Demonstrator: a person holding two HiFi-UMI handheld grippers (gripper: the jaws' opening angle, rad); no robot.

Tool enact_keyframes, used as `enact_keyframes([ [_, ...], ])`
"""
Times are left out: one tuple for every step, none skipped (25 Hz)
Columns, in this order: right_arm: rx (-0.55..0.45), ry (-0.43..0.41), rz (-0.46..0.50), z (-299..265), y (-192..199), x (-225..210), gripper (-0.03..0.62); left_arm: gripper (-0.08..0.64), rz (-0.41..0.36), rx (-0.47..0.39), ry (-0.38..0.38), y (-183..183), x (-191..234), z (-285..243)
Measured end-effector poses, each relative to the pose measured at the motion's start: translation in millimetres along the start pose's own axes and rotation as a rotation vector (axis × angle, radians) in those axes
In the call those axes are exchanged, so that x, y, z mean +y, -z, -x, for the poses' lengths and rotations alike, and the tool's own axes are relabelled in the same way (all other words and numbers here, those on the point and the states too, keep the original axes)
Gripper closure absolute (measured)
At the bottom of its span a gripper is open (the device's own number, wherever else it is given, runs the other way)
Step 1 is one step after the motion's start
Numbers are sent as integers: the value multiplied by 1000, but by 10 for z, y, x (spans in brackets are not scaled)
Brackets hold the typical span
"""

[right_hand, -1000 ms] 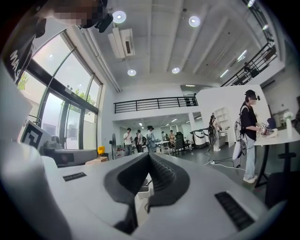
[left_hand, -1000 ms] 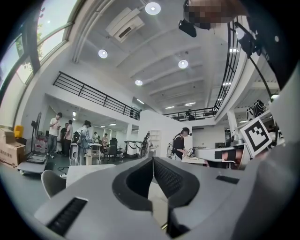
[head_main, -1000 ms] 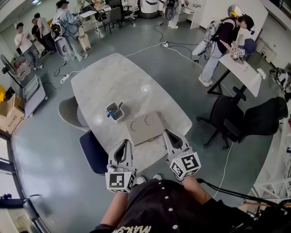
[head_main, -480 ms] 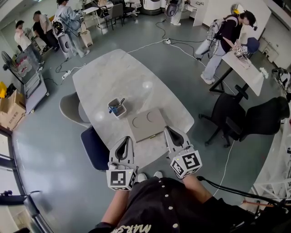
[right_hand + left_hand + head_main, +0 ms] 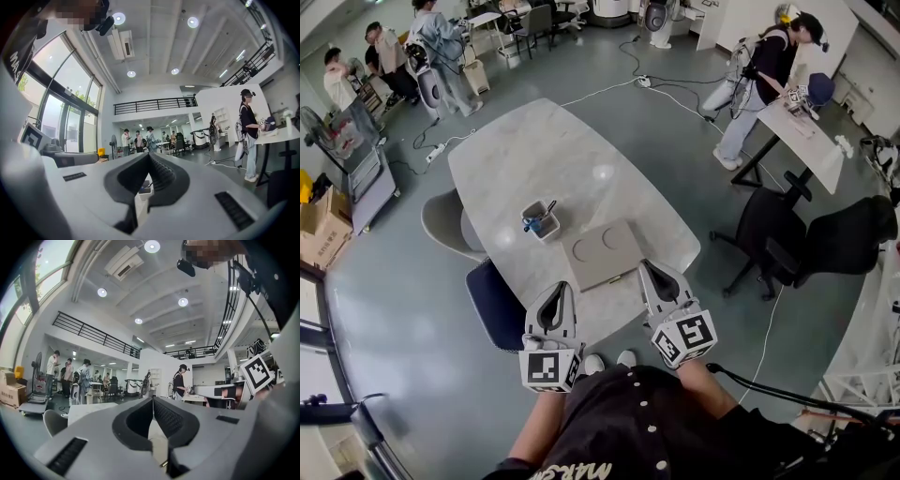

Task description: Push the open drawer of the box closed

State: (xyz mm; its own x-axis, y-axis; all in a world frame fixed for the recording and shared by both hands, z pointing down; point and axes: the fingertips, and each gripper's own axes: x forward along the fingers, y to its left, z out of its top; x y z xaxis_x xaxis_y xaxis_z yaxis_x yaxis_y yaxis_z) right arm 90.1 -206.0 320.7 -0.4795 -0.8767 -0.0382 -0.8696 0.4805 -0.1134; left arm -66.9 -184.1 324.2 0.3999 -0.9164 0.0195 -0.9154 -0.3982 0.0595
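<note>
A flat tan box (image 5: 602, 251) with two round dents in its lid lies on the white marble table (image 5: 534, 159), near the table's front edge. Its front face (image 5: 617, 278) points toward me; how far the drawer stands out cannot be told. My left gripper (image 5: 560, 288) hovers at the box's near left corner with its jaws together and nothing in them. At the box's near right corner is my right gripper (image 5: 644, 268), also shut and empty. In the left gripper view a pale strip of the box (image 5: 157, 439) shows through the gap below the shut tips (image 5: 152, 400).
A small white cup with pens (image 5: 537, 224) stands just left of the box and also shows in the right gripper view (image 5: 143, 187). A grey chair (image 5: 445, 230) and a blue chair (image 5: 494, 307) sit at the table's left side. Black office chairs (image 5: 806, 244) stand to the right. People stand at the room's far edges.
The head view has shifted a little, so the table and box sit slightly higher in the picture. Both grippers stay shut in nearly the same places.
</note>
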Motion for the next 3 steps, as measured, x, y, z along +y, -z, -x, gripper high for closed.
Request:
enact_keyframes([
  [-2, 1, -1, -3, 1, -6, 595, 543, -1, -1, 1, -1, -1, -8],
  [-4, 1, -1, -6, 3, -11, 595, 543, -2, -1, 1, 0, -1, -16],
  [-5, 2, -2, -9, 5, -17, 595, 543, -3, -2, 1, 1, -2, -25],
])
